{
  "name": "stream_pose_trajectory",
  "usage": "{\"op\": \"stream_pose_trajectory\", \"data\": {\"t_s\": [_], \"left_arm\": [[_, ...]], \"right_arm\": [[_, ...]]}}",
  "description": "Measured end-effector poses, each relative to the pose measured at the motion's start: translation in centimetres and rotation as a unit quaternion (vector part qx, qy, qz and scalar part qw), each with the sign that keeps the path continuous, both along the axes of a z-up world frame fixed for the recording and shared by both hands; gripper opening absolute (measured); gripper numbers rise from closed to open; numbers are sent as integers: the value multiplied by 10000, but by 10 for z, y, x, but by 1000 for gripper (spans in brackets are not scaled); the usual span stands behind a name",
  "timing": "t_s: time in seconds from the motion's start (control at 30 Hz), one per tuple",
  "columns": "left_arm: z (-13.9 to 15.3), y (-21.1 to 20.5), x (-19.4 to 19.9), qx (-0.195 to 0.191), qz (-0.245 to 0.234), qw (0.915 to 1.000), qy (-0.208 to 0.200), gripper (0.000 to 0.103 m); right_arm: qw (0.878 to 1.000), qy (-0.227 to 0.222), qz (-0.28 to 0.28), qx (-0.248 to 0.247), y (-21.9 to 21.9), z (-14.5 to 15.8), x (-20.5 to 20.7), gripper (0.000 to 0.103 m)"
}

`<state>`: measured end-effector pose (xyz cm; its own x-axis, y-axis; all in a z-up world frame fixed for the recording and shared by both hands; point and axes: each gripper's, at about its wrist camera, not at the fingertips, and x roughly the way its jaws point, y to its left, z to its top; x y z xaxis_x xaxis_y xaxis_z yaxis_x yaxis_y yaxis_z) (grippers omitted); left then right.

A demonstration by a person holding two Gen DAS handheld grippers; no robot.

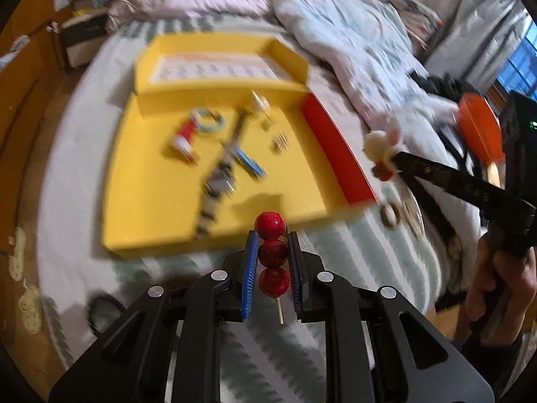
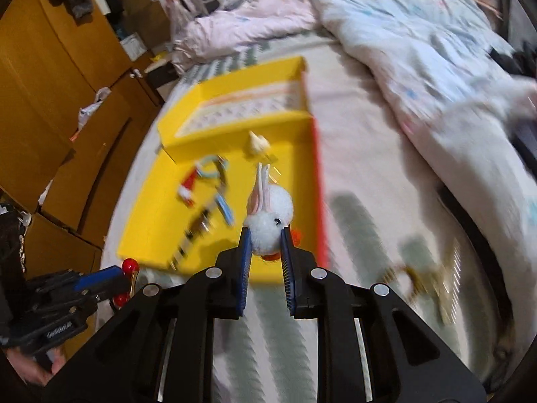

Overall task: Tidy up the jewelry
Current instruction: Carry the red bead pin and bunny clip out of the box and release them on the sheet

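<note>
My left gripper (image 1: 272, 238) is shut on a hairpin with three red balls (image 1: 272, 252), held above the bed just short of the near edge of the yellow tray (image 1: 141, 208). My right gripper (image 2: 265, 235) is shut on a white fluffy rabbit pom-pom clip (image 2: 270, 216), held over the tray's (image 2: 147, 231) near right corner. On the tray lie a watch (image 1: 218, 181), a blue clip (image 1: 250, 164), a red-white clip (image 1: 184, 137), a pale blue ring (image 1: 209, 121) and small earrings (image 1: 280, 142). The right gripper (image 1: 386, 164) shows in the left wrist view, and the left gripper (image 2: 127, 273) in the right wrist view.
The tray's yellow lid (image 1: 221, 67) stands behind it and a red wall (image 1: 335, 147) edges its right side. Gold jewelry (image 2: 423, 275) lies on the striped bedsheet right of the tray. Crumpled quilts (image 1: 335, 27) fill the back. Wooden cabinets (image 2: 50, 100) stand to the left.
</note>
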<state>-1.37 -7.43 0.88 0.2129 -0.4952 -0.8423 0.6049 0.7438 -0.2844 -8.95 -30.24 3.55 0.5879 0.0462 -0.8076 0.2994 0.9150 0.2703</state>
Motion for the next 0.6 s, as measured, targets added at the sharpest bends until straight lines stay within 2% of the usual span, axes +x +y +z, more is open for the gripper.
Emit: {"op": "stream_pose_trajectory", "data": {"t_s": [0.1,0.23,0.43,0.6], "left_arm": [[-19,-9,-19,160,-191,9996,132,18],[-43,-14,-33,343,-244,9988,268,18],[-74,-15,-31,558,-166,9977,354,18],[-87,-13,-24,633,-126,9969,442,19]], "right_arm": [[9996,133,-208,150,-11,-7,-33,18],[9981,446,-378,188,-15,-24,-51,18],[9950,926,-349,151,-12,-53,-43,18],[9908,1319,-309,43,-12,-78,-34,19]]}}
